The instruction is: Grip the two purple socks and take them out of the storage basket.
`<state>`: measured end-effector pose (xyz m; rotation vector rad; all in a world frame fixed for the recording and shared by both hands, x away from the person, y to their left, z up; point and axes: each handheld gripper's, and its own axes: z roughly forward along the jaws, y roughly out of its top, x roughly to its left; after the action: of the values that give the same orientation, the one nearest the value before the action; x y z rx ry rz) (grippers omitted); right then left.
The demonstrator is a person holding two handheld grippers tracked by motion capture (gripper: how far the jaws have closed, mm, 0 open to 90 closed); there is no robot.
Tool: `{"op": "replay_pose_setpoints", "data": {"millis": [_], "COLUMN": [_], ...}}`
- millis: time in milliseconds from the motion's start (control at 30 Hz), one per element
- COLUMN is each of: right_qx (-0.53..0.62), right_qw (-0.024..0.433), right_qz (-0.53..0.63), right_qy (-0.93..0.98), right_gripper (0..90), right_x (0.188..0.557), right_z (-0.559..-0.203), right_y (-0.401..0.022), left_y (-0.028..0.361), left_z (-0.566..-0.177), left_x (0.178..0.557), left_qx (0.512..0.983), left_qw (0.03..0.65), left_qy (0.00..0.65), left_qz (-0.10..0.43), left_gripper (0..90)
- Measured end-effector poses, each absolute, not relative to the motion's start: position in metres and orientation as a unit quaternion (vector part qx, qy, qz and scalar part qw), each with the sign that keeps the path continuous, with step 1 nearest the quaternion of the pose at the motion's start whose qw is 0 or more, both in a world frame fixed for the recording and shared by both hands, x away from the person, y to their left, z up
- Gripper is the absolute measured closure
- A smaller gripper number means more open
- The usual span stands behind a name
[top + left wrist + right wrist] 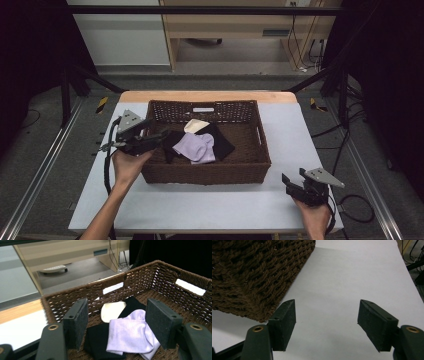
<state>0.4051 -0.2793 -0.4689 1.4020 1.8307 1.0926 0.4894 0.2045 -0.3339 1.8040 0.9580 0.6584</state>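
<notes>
Socks [197, 146] piled in basket [207, 172] on table [200, 205]; left hand-held gripper [159, 136] over the rim, wide open, empty, aimed at lilac one. Right hand-held gripper [294, 181] parked aside, open, empty.

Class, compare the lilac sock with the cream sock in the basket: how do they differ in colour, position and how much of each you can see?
The lilac sock is pale purple; the cream sock is off-white. The lilac sock lies on top of the black cloth, in full sight; the cream sock is partly covered by that cloth. The lilac sock lies nearer the person, the cream sock nearer the far wall. Both lie inside the wicker basket.
</notes>
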Motion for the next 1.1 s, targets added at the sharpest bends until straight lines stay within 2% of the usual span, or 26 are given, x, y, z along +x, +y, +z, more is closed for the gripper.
{"op": "replay_pose_setpoints", "data": {"millis": [367, 667, 767, 1000, 1100], "right_qx": [0.524, 0.526, 0.525, 0.525, 0.525], "right_qw": [0.295, 0.293, 0.294, 0.292, 0.292], "right_qz": [0.407, 0.406, 0.406, 0.402, 0.4], "right_qy": [0.687, 0.687, 0.688, 0.691, 0.692], "right_gripper": [31.3, 31.4, 31.4, 31.8, 31.9], "right_x": [0.405, 0.405, 0.406, 0.406, 0.406], "right_z": [-0.469, -0.469, -0.47, -0.471, -0.471], "right_y": [-0.281, -0.281, -0.281, -0.279, -0.279], "left_y": [0.176, 0.158, 0.156, 0.16, 0.158], "left_z": [-0.34, -0.367, -0.373, -0.371, -0.371], "left_x": [0.519, 0.552, 0.56, 0.575, 0.58], "left_qx": [0.763, 0.787, 0.793, 0.789, 0.795], "left_qw": [0.447, 0.395, 0.371, 0.378, 0.369], "left_qy": [0.38, 0.387, 0.405, 0.426, 0.423], "left_qz": [0.271, 0.274, 0.263, 0.229, 0.23], "left_gripper": [33.6, 34.8, 36.6, 37.7, 38.7]}}
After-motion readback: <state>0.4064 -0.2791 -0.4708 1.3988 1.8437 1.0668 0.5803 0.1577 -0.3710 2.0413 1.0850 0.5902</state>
